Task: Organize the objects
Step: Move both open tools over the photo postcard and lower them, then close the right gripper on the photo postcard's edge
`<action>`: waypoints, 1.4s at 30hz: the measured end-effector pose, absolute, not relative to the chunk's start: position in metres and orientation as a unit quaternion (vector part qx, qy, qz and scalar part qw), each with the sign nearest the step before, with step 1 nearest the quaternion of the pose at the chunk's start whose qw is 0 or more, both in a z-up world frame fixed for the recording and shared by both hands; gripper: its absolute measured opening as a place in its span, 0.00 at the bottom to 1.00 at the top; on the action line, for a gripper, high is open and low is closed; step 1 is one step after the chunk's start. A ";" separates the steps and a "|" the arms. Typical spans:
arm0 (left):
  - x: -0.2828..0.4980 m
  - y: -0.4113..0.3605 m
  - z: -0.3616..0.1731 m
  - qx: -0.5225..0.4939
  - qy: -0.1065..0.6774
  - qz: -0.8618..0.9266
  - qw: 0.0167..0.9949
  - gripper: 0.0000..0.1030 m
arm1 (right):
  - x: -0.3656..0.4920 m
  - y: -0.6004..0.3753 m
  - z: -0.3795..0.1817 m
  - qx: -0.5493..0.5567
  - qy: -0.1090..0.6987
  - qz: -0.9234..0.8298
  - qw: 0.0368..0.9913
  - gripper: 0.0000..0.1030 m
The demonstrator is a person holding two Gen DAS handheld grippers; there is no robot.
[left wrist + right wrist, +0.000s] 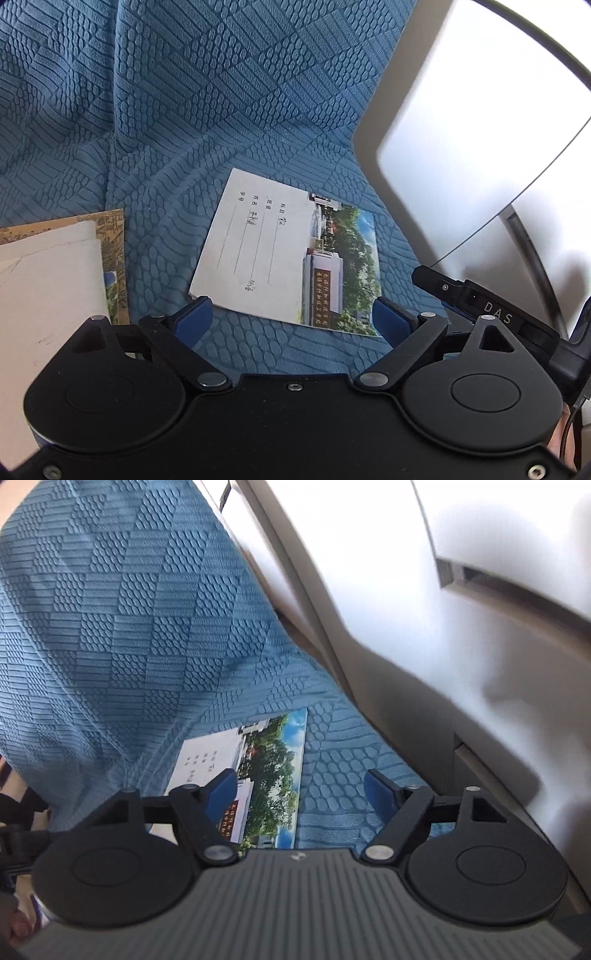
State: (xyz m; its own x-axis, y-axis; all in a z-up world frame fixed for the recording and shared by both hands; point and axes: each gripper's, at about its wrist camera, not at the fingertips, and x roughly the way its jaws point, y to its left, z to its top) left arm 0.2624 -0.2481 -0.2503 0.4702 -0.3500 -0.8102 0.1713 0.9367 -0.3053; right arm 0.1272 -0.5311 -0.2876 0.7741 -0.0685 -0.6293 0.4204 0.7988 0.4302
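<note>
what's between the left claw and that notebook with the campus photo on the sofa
Nothing visible. The left claw is open just short of the notebook, which lies flat on the blue sofa cover; only bare cover lies between. The paper stack sits off to the left, apart.

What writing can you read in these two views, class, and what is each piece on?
"DAS": white letters on the right tongs' black body, seen in the left wrist view.
Notebook cover: printed labels and handwriting on ruled lines, too small to read.
Notebook photo: a dark red sign with gold characters, too small to read.
Stack at left: no text legible.
</note>
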 end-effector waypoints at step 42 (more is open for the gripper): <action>0.305 -0.253 -0.310 -0.087 0.531 -0.138 0.832 0.37 | 0.231 -0.595 -0.348 0.374 0.293 -0.007 0.880 0.39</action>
State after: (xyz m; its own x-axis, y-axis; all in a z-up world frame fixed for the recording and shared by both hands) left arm 0.3047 -0.2528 -0.3105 0.3990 -0.3215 -0.8587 0.1373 0.9469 -0.2907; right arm 0.2310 -0.5948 -0.3482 0.8287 0.2062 -0.5203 0.2314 0.7202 0.6540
